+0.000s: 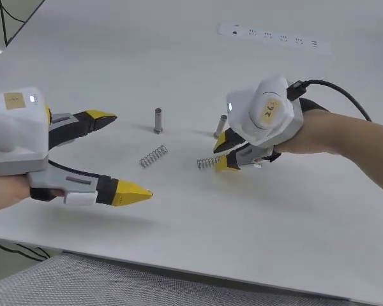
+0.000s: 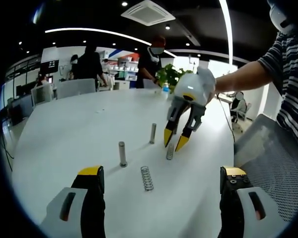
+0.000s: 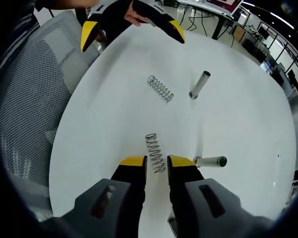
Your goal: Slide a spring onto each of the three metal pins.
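On the white table (image 1: pixel 293 210), head view: left gripper (image 1: pixel 118 154) near left, jaws wide; right gripper (image 1: pixel 221 156) at right, jaws narrow.
Left gripper view: loose spring (image 2: pixel 147 178) lies flat between own jaws and the upright left pin (image 2: pixel 122 154).
Right gripper view: second spring (image 3: pixel 154 148), near end between the tips, contact unclear; right pin (image 3: pixel 210 161) just beside.

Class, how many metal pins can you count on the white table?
2. One pin stands alone mid-table, beyond the loose spring; the other pin stands just beyond the right gripper. A third may be hidden behind that gripper.
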The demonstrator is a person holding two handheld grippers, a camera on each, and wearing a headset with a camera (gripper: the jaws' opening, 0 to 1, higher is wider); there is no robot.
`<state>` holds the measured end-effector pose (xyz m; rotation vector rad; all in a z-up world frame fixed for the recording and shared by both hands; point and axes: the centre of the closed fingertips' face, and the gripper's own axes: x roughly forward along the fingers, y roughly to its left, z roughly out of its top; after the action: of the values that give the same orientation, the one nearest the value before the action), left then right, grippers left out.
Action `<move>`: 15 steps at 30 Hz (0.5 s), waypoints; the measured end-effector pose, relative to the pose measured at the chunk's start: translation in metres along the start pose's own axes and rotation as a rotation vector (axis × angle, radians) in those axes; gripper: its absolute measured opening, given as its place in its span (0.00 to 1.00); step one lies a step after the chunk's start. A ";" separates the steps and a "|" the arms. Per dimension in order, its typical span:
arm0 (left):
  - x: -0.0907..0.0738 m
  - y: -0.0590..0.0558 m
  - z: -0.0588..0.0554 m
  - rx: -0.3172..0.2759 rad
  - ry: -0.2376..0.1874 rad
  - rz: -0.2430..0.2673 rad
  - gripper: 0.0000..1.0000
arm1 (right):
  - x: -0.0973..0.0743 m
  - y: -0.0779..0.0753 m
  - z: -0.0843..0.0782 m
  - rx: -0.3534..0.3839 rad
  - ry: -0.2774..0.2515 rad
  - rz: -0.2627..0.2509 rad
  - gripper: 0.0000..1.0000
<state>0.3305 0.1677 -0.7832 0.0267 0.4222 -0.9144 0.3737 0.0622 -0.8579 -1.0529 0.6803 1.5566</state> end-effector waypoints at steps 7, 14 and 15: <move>-0.001 0.001 -0.002 -0.003 0.003 0.001 0.96 | 0.005 0.002 -0.003 0.009 0.002 0.002 0.13; 0.002 -0.003 0.000 0.003 0.002 -0.014 0.96 | 0.004 0.005 -0.004 0.035 -0.013 -0.006 0.13; 0.003 -0.004 0.000 0.005 0.003 -0.016 0.96 | 0.003 0.006 -0.003 0.037 -0.016 -0.007 0.13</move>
<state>0.3287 0.1632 -0.7838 0.0289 0.4240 -0.9316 0.3687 0.0595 -0.8630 -1.0134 0.6909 1.5394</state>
